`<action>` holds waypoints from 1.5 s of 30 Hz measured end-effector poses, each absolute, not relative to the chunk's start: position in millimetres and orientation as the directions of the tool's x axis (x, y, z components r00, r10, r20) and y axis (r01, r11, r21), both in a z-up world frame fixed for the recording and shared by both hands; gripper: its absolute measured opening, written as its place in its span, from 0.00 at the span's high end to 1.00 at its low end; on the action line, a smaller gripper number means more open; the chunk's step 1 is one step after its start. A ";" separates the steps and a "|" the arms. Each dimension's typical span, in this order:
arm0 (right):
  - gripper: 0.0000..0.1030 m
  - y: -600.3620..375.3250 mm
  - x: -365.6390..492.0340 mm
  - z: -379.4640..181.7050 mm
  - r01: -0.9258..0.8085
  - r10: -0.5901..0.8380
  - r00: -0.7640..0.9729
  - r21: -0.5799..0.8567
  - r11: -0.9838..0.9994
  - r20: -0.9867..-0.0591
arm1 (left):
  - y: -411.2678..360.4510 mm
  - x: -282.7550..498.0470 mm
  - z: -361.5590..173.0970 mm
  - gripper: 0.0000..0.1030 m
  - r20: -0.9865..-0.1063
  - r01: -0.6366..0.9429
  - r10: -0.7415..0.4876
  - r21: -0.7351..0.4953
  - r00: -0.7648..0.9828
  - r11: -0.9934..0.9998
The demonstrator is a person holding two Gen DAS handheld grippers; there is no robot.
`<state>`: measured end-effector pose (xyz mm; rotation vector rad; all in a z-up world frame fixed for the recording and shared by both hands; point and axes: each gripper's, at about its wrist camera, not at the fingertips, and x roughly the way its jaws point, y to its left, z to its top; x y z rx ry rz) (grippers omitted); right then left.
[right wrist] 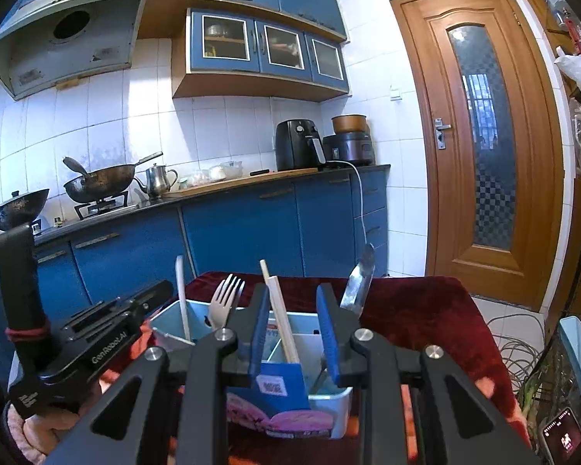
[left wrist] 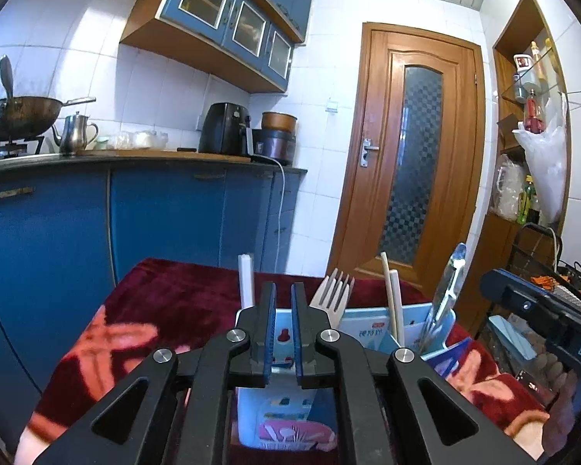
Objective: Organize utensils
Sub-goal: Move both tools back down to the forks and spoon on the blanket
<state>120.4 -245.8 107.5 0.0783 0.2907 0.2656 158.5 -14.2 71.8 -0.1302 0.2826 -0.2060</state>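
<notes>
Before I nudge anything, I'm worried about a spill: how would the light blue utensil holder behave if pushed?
The utensil holder looks like thin plastic, so probably light and easy to slide. Its load stands tall: fork, chopsticks and spoon rise well above the rim, so it may tip. The plush red cloth beneath could snag its base, making toppling likelier than sliding.

The left hand-held gripper (left wrist: 283, 312) points slightly downward, its blue-padded jaws nearly together with only a narrow slit between them and nothing pinched. The right hand-held gripper (right wrist: 292, 327) tilts down about as much, its jaws parted by a clear gap and pressing on nothing. In the left wrist view the right gripper's black body shows at the right edge, with the person's fingers (left wrist: 561, 383) curled beneath it
</notes>
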 end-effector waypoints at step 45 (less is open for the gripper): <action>0.72 -270.8 9.9 58.6 -0.106 0.219 0.789 0.224 0.969 -0.574 | -42.6 67.1 23.1 0.90 -0.720 0.279 -0.285 -0.133 0.632 0.951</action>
